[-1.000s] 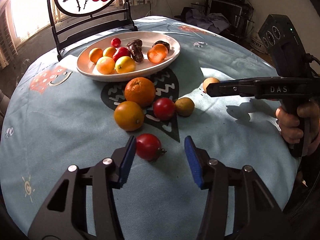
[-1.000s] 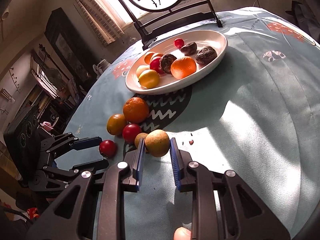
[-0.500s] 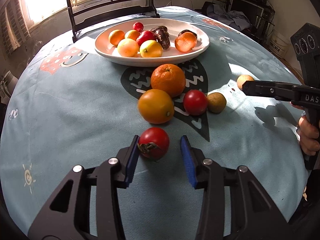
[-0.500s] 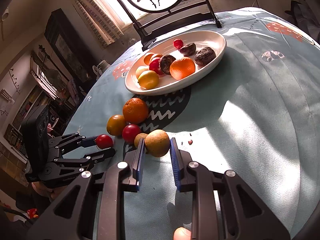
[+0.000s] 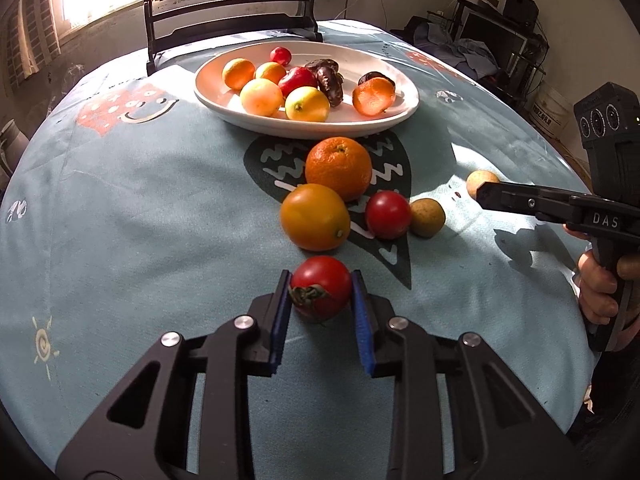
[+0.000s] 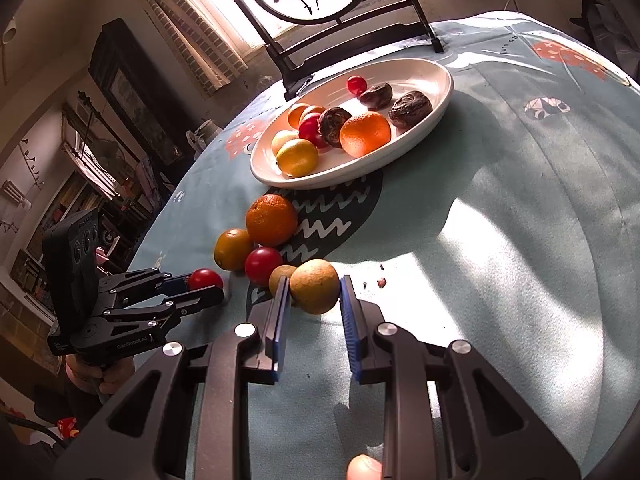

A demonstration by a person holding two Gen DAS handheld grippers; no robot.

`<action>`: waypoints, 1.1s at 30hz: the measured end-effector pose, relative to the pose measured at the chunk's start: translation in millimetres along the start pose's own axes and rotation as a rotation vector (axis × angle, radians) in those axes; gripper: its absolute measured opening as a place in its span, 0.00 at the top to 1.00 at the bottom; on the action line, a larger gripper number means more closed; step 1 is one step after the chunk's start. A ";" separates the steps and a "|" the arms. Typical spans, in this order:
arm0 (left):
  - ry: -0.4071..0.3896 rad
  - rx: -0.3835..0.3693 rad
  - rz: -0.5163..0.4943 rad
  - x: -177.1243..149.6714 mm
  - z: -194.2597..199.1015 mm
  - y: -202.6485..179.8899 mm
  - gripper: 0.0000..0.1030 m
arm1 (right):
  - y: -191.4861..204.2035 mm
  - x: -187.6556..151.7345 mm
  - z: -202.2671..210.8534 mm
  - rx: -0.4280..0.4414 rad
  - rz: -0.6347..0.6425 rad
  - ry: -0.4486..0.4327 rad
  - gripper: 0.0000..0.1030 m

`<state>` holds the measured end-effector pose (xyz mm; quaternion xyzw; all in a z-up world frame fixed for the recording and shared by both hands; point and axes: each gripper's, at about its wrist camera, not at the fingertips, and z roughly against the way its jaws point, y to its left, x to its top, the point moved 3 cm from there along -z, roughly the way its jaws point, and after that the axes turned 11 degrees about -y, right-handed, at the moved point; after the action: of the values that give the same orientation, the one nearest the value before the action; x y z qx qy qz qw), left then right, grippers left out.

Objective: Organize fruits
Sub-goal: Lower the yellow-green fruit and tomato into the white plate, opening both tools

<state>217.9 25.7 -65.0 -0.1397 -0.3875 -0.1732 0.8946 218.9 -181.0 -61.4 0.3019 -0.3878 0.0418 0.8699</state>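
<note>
Pinching a red tomato (image 5: 321, 293), the left gripper (image 5: 320, 300) has its blue pads (image 5: 280, 316) pressed against both flanks of the fruit, whose green calyx faces the camera; the jaws have just been closing and now grip it on the pale blue tablecloth (image 5: 120, 208). At about 12 o'clock from that tomato, in the left wrist view, lies a yellow-orange citrus (image 5: 315, 216), with a larger orange (image 5: 338, 168) beyond it, the two touching. A second red tomato (image 5: 387, 214) sits at roughly 1 o'clock, and a small tan fruit (image 5: 427, 217) lies just beside it.

The right gripper (image 6: 314, 300) is narrowed around a round tan-brown fruit (image 6: 314, 286), its pads set on either side of it; the left pad touches, and the right pad looks to meet the fruit's edge. In the left wrist view this gripper enters from 3 o'clock, held by a hand (image 5: 600, 288), with the fruit showing at its tip.

Farther off, at 12 o'clock, a white oval plate (image 5: 396, 114) holds oranges, yellow citrus, red fruits and dark wrinkled ones. Behind it stands a dark chair (image 5: 228, 12).
</note>
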 end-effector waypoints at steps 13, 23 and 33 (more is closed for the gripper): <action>-0.151 -0.008 0.011 67.0 15.0 -8.6 0.72 | 33.5 40.0 -3.4 0.037 0.156 -0.092 0.76; -0.164 0.105 0.109 136.9 -49.1 32.0 0.72 | -7.2 109.9 -56.1 -0.026 0.097 -0.189 0.76; -0.249 0.219 0.114 141.8 -39.6 38.1 0.07 | -10.8 117.1 -64.0 -0.047 0.119 -0.166 0.59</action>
<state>350.1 16.3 9.6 -0.0833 -0.5033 -0.0602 0.8580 345.2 -173.1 -17.8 0.2601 -0.4768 0.0591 0.8376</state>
